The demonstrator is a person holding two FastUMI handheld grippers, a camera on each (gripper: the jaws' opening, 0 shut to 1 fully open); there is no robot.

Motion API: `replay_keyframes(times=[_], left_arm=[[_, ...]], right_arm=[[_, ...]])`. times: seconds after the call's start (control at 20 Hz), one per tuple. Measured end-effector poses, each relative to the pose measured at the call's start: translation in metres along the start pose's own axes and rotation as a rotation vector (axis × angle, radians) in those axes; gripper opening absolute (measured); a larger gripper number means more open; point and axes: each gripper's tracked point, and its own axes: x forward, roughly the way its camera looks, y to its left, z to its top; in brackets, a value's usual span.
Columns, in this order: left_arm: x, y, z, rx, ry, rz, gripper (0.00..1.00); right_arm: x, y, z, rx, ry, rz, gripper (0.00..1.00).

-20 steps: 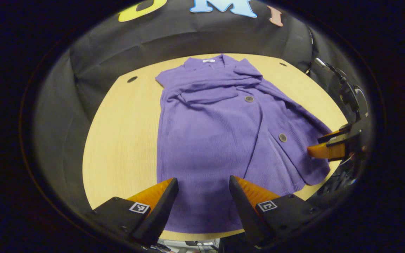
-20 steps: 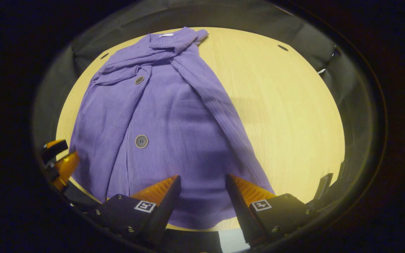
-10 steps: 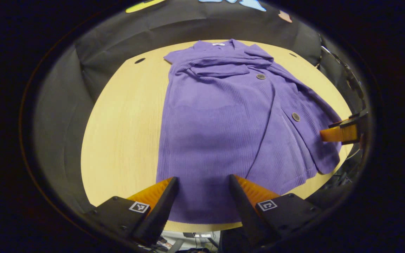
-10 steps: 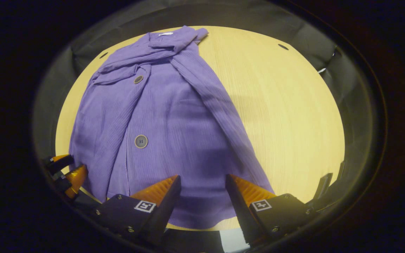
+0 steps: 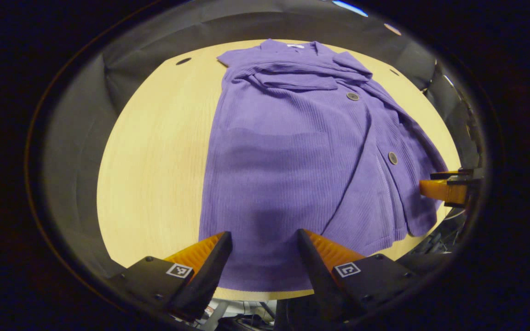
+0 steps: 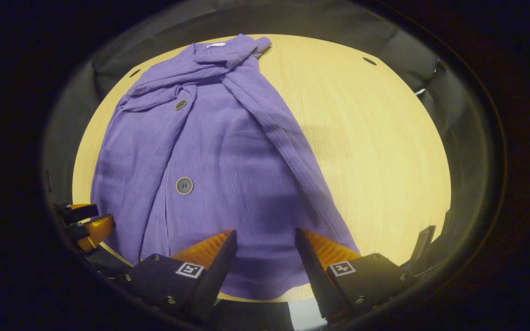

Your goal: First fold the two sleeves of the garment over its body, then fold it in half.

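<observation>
1. Table [image 5: 154, 151]: pale wood, dark booth cloth behind; I see the purple garment [image 5: 292, 161] flat, sleeves folded across its body.
2. My left gripper [image 5: 264, 239] and right gripper [image 6: 265, 239]: jaws apart, empty, above hem.

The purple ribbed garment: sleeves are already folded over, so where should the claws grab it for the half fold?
Judging by its pose, take the purple ribbed garment at the near hem, one corner per claw, approaching from the near table edge. The hem lies flat and free just past the open left claw and right claw, with the collar straight ahead.
</observation>
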Motion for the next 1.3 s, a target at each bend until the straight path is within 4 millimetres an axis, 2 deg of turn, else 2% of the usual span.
replay_keyframes(times=[0.15,0.25,0.4,0.45,0.5,0.55,0.6,0.65,0.7,0.8,1.1,1.2,1.3], left_arm=[[0.003,-0.001,-0.001,0.02,0.034,-0.008,0.93],[0.004,-0.006,0.008,0.048,0.035,-0.018,0.88],[0.007,-0.013,0.017,0.074,0.02,-0.026,0.39],[0.008,-0.013,0.018,0.071,0.026,-0.025,0.32],[0.008,-0.015,0.02,0.061,0.025,-0.035,0.26],[0.01,-0.015,0.022,0.039,0.02,-0.034,0.25],[0.009,-0.014,0.022,0.033,0.027,-0.036,0.13],[0.011,-0.015,0.023,0.022,0.025,-0.03,0.12],[0.009,-0.015,0.022,0.022,0.028,-0.031,0.07],[0.006,-0.016,0.023,0.031,0.012,-0.027,0.07],[0.005,-0.016,0.03,-0.026,-0.014,-0.043,0.06],[0.001,-0.016,0.041,-0.042,-0.034,-0.05,0.07],[-0.006,-0.018,0.062,-0.048,-0.075,-0.054,0.07]], right_arm=[[0.0,0.0,0.0,-0.003,0.0,0.002,0.83],[0.0,0.001,0.0,-0.003,0.009,0.003,0.84],[-0.001,0.001,0.0,-0.02,0.034,0.011,0.82],[-0.001,0.0,0.003,-0.018,0.038,0.019,0.8],[0.001,0.002,0.004,-0.015,0.042,0.026,0.66],[-0.001,0.004,0.006,-0.004,0.038,0.043,0.52],[0.002,0.006,0.006,0.01,0.042,0.05,0.31],[0.002,0.005,0.007,0.007,0.046,0.057,0.1],[0.002,0.006,0.006,0.013,0.048,0.057,0.1],[0.005,0.004,0.008,0.004,0.033,0.065,0.0],[-0.009,0.007,0.016,0.037,0.001,0.106,0.0],[-0.016,0.006,0.025,0.062,-0.017,0.119,0.0],[-0.023,0.004,0.04,0.083,-0.048,0.131,0.0]])
